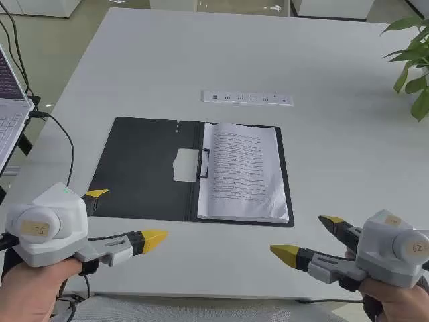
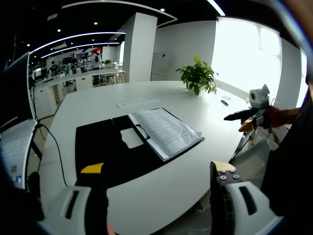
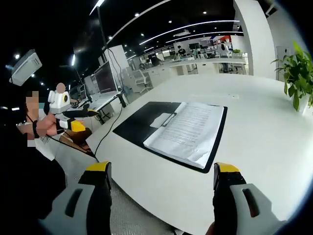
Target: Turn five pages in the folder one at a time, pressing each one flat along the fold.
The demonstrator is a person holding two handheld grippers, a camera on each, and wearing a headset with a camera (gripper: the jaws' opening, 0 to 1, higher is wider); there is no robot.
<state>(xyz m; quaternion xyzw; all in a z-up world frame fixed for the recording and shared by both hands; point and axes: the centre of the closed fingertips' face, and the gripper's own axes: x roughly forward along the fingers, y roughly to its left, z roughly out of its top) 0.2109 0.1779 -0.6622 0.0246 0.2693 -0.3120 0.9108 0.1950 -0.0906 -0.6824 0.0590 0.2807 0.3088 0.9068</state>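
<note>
An open black folder (image 1: 144, 168) lies flat in the middle of the white table (image 1: 335, 154). Its left half is the bare black cover with a small white card; its right half holds a stack of printed pages (image 1: 242, 171) under a clip by the fold. The folder (image 2: 117, 149) and the pages (image 2: 164, 129) show ahead in the left gripper view, and the pages (image 3: 188, 129) in the right gripper view. My left gripper (image 1: 127, 218) hovers open off the folder's near left corner. My right gripper (image 1: 305, 238) hovers open near the table's front edge, right of the folder. Both hold nothing.
A white power strip (image 1: 248, 98) lies beyond the folder. A laptop (image 1: 10, 107) with a black cable (image 1: 64, 137) sits at the left edge. A potted plant (image 1: 412, 64) stands at the far right. Desks and people are in the background of the gripper views.
</note>
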